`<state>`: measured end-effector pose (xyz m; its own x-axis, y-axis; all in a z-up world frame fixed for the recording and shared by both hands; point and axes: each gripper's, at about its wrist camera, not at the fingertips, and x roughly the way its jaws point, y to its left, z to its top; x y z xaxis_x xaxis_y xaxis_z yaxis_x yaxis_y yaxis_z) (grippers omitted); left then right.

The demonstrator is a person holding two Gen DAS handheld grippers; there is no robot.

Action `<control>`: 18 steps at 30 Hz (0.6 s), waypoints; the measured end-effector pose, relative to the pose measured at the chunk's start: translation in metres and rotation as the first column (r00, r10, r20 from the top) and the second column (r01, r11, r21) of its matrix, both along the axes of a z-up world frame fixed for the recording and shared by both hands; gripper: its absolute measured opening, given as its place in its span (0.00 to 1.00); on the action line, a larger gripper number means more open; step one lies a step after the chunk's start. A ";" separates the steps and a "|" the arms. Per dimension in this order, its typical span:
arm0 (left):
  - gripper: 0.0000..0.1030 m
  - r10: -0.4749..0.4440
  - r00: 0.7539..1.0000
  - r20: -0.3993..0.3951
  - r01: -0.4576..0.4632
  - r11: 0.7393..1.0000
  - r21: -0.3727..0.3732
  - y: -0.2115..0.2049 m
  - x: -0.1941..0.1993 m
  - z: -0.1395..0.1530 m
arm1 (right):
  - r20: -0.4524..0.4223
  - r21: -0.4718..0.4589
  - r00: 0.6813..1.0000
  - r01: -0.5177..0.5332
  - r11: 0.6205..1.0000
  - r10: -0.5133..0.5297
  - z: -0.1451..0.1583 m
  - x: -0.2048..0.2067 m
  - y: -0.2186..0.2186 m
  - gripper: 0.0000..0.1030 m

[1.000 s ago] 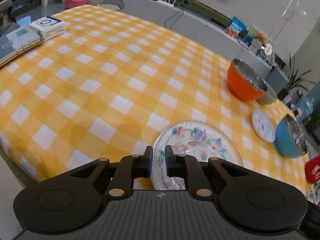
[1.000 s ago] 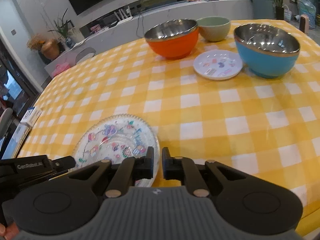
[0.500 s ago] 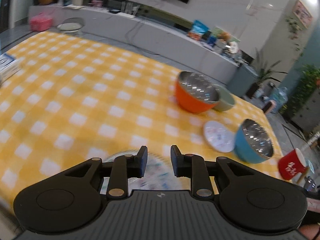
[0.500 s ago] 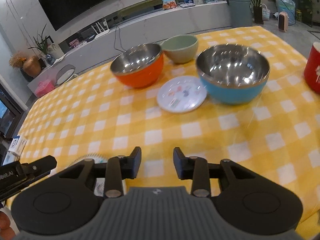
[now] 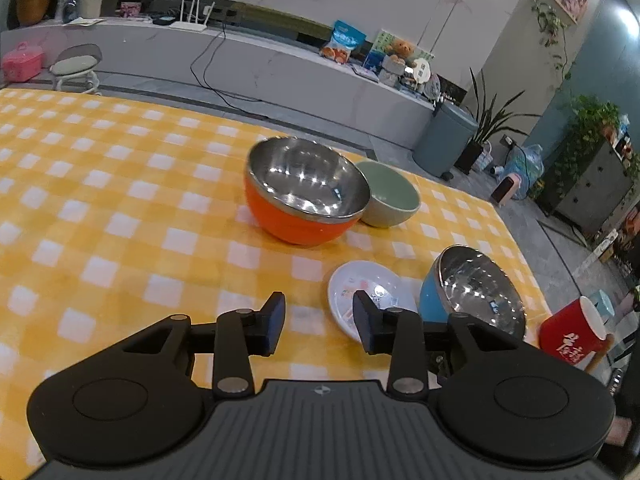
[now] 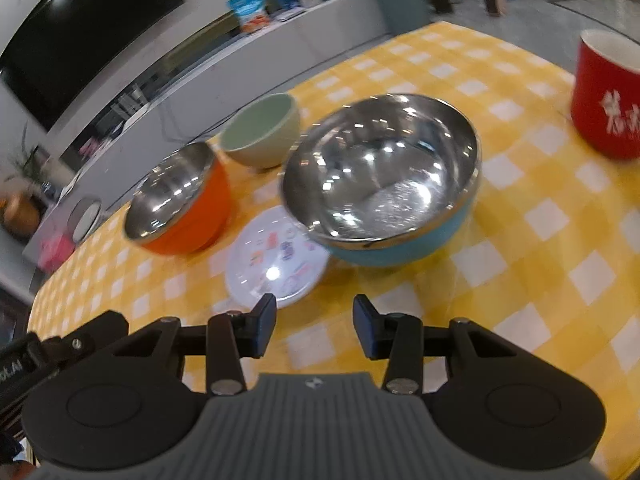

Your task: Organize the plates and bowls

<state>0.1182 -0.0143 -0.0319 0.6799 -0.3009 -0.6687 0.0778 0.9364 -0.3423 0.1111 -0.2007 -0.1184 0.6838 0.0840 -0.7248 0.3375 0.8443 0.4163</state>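
On the yellow checked tablecloth (image 5: 120, 216) stand an orange steel-lined bowl (image 5: 304, 196) (image 6: 180, 208), a pale green bowl (image 5: 390, 198) (image 6: 262, 132) touching it behind, a blue steel-lined bowl (image 5: 472, 292) (image 6: 384, 176), and a small white patterned plate (image 5: 370, 296) (image 6: 276, 260) between them. My left gripper (image 5: 319, 326) hovers just short of the small plate, jaws opening, nothing between them. My right gripper (image 6: 315, 325) hangs in front of the plate and blue bowl, jaws opening and empty. The large glass plate is out of view.
A red mug (image 5: 572, 338) (image 6: 608, 96) stands near the table's right edge. Behind the table runs a long grey counter (image 5: 280, 72) with snack bags, a bin (image 5: 442, 142), plants and a stool (image 5: 76, 66). The other gripper's body (image 6: 48, 352) shows at lower left.
Both grippers let go of the large glass plate, opened, and swung right toward the bowls and small plate. The glass plate has dropped out of both views.
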 end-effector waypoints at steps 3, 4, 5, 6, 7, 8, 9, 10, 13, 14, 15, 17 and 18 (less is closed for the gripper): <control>0.43 0.002 1.000 -0.030 -0.002 1.000 -0.002 -0.006 0.015 -0.012 | 0.004 -0.006 0.999 0.033 0.999 -0.033 -0.007 0.007 -0.004 0.41; 0.43 0.004 0.999 -0.038 -0.004 1.000 -0.006 -0.009 0.019 -0.015 | 0.005 -0.008 0.999 0.046 0.999 -0.046 -0.008 0.009 -0.006 0.41; 0.45 0.004 0.999 -0.043 -0.005 1.000 -0.010 -0.010 0.023 -0.018 | 0.009 -0.005 0.998 0.058 0.998 -0.058 -0.010 0.011 -0.008 0.41; 0.47 0.004 0.999 -0.044 -0.004 1.000 -0.014 -0.013 0.028 -0.021 | 0.004 0.001 0.997 0.071 0.997 -0.071 -0.012 0.015 -0.010 0.41; 0.48 0.002 0.999 -0.041 -0.002 1.000 -0.016 -0.014 0.031 -0.023 | -0.003 0.017 0.997 0.083 0.996 -0.083 -0.016 0.018 -0.013 0.41; 0.49 0.000 0.999 -0.038 0.000 1.000 -0.016 -0.017 0.034 -0.025 | -0.004 0.036 0.996 0.093 0.995 -0.093 -0.018 0.021 -0.015 0.41; 0.50 -0.003 0.999 -0.037 0.002 1.000 -0.015 -0.019 0.037 -0.027 | -0.005 0.051 0.995 0.100 0.994 -0.100 -0.020 0.024 -0.015 0.40; 0.51 -0.006 0.999 -0.036 0.005 1.000 -0.015 -0.020 0.040 -0.029 | -0.007 0.057 0.994 0.106 0.993 -0.106 -0.022 0.027 -0.015 0.40; 0.51 -0.005 0.999 -0.052 0.004 1.000 -0.012 -0.023 0.049 -0.037 | 0.003 0.042 0.994 0.109 0.993 -0.109 -0.023 0.030 -0.011 0.37; 0.51 -0.003 0.998 -0.059 0.003 1.000 -0.013 -0.024 0.051 -0.039 | 0.005 0.034 0.994 0.108 0.994 -0.108 -0.022 0.030 -0.010 0.34; 0.51 -0.003 0.998 -0.067 0.002 1.000 -0.017 -0.025 0.055 -0.042 | 0.007 0.029 0.994 0.111 0.993 -0.111 -0.023 0.030 -0.009 0.30; 0.51 -0.009 0.997 -0.074 0.008 1.000 -0.024 -0.026 0.059 -0.045 | 0.009 0.030 0.993 0.117 0.993 -0.117 -0.024 0.030 -0.010 0.24; 0.50 -0.013 0.997 -0.075 0.011 1.000 -0.027 -0.028 0.061 -0.046 | 0.011 0.034 0.993 0.119 0.992 -0.119 -0.025 0.031 -0.012 0.23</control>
